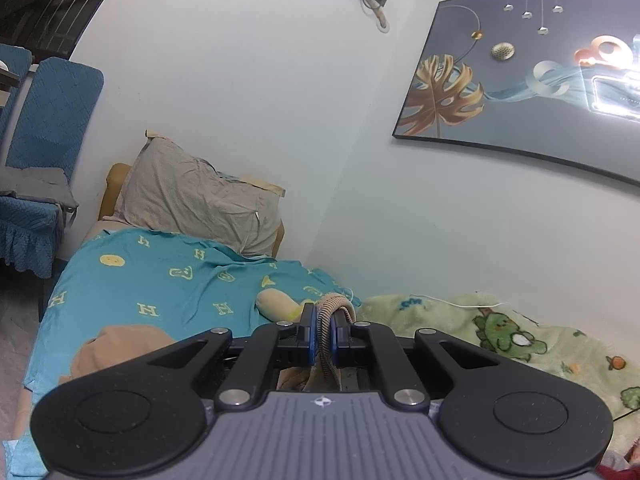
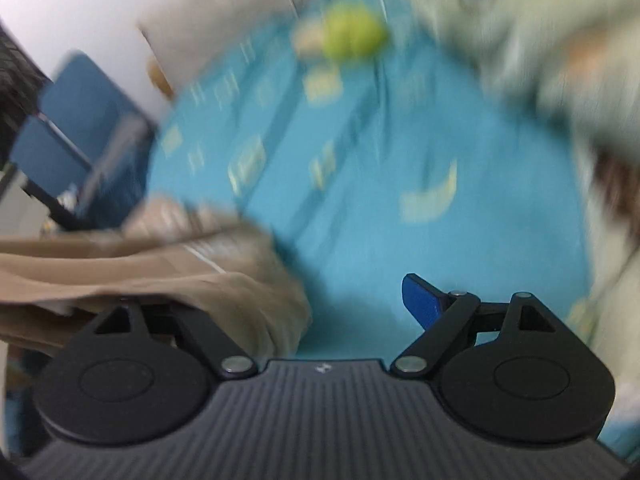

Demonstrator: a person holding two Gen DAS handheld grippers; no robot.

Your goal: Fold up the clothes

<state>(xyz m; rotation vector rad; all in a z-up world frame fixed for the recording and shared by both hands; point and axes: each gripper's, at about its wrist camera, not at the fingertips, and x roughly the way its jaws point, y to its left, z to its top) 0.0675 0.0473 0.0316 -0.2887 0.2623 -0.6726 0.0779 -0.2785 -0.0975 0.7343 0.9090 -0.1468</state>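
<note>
A tan garment (image 1: 120, 344) lies partly on the teal bed sheet (image 1: 160, 280). My left gripper (image 1: 323, 324) is shut on the garment's ribbed tan edge (image 1: 326, 312), which rises between the blue pads and hangs down behind them. In the blurred right wrist view, my right gripper (image 2: 320, 300) is open. Its right blue pad (image 2: 420, 300) shows; its left finger is hidden under the tan garment (image 2: 180, 276), which drapes over that side above the teal sheet (image 2: 360, 180).
A grey pillow (image 1: 192, 196) leans at the bed head. A beige stuffed toy (image 1: 276, 304) lies on the sheet. A green cartoon blanket (image 1: 500, 336) covers the right side. Blue chairs (image 1: 40, 140) stand at left. A framed picture (image 1: 520, 80) hangs on the wall.
</note>
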